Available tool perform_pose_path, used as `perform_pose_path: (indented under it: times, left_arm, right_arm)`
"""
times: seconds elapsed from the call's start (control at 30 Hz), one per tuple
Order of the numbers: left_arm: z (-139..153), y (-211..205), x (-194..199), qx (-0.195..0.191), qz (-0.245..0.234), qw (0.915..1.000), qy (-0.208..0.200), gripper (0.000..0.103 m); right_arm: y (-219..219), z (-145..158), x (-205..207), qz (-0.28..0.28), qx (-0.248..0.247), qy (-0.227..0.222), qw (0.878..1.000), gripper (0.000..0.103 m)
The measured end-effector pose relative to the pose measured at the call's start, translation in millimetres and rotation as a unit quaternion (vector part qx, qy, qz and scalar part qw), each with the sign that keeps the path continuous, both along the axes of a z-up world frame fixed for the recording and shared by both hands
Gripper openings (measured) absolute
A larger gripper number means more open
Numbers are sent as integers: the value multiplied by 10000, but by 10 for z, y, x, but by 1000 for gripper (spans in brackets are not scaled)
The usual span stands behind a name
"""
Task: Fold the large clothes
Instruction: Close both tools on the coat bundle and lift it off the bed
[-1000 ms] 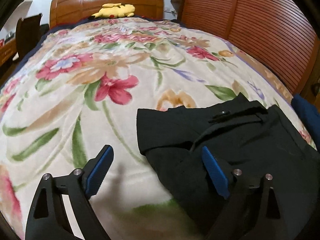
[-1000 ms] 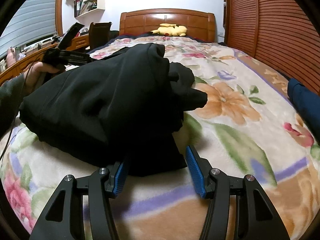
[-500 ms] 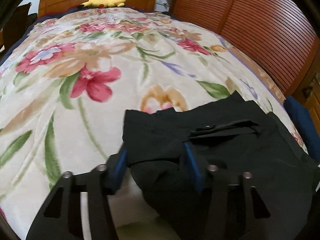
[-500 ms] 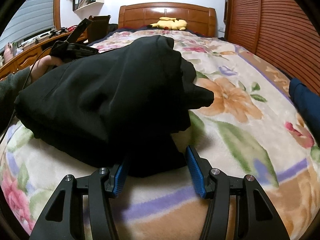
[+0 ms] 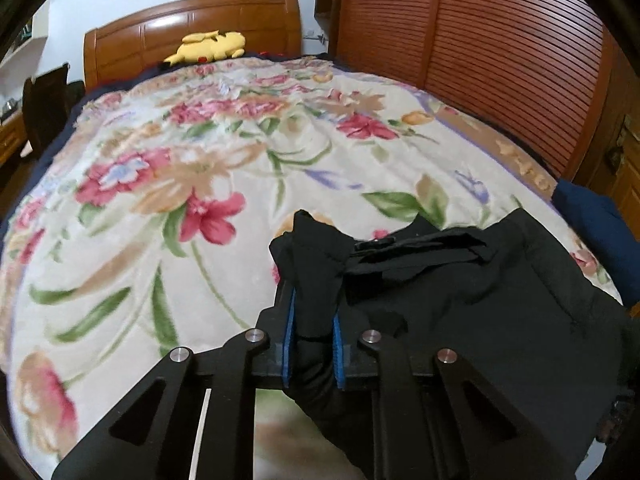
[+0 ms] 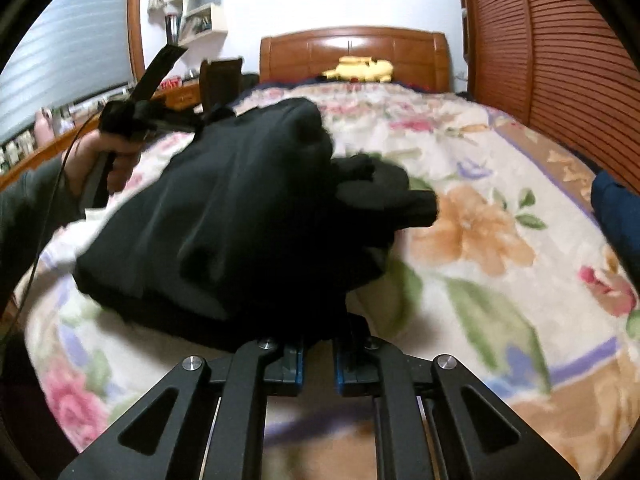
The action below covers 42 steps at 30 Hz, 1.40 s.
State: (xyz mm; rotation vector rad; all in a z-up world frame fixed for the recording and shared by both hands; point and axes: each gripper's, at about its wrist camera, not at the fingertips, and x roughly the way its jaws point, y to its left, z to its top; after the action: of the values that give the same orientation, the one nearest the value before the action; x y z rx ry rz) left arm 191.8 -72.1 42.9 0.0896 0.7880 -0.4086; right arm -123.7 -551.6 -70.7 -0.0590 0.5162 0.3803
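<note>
Both tools are closing on the black garment (image 5: 472, 304) bunched on the bed (image 5: 168, 184): left tool (image 5: 314, 312) pinches a corner, right tool (image 6: 318, 356) the near edge. Thin bites; a lift could slip one free.

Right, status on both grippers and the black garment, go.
Left gripper closing on a bunch of the black garment. Right gripper closing on its near edge. Blue cloth lies beside it on the floral blanket.
</note>
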Motion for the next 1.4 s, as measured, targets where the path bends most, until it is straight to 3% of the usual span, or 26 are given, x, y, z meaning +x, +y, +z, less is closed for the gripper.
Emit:
perform_pose_path:
  times: [0.37,0.5,0.7,0.83,0.93,1.2,1.4]
  left_arm:
    - [427,-357,-553,278,-88,9993,-239,14]
    - [528,-676,-684,488,-275,9977,-378,13]
    - [774,-1214,-721,329,-401,9965,-652,13]
    - [887,-1805,-629,513,-679,9922,-914,13]
    - [1005,-2291,-490,326,-888,9915,-895,13]
    - [1301,-3687,-373,-272,-1496,9830,-1024,13]
    - [1267,-4722,-523,148,-2250,9663,-1241,13]
  right_arm:
    - [-386,327,-343,-297,-113,-302,9990,9]
    - [-482,392,-393,-436,-264,-222,9985,9]
    - [-788,695,-524,-803,-527,-517,9940,9]
    - [-1070,911,-578,-1106,-798,-586,9889,9]
    - [-1356,1046,-570,-1399,-1066,-599,9826,9]
    - [-2259,1361,-802,-2350,-1229,-791,9609,9]
    - [-2932,1305,-1062,-3072,-1145,-681,9423,9]
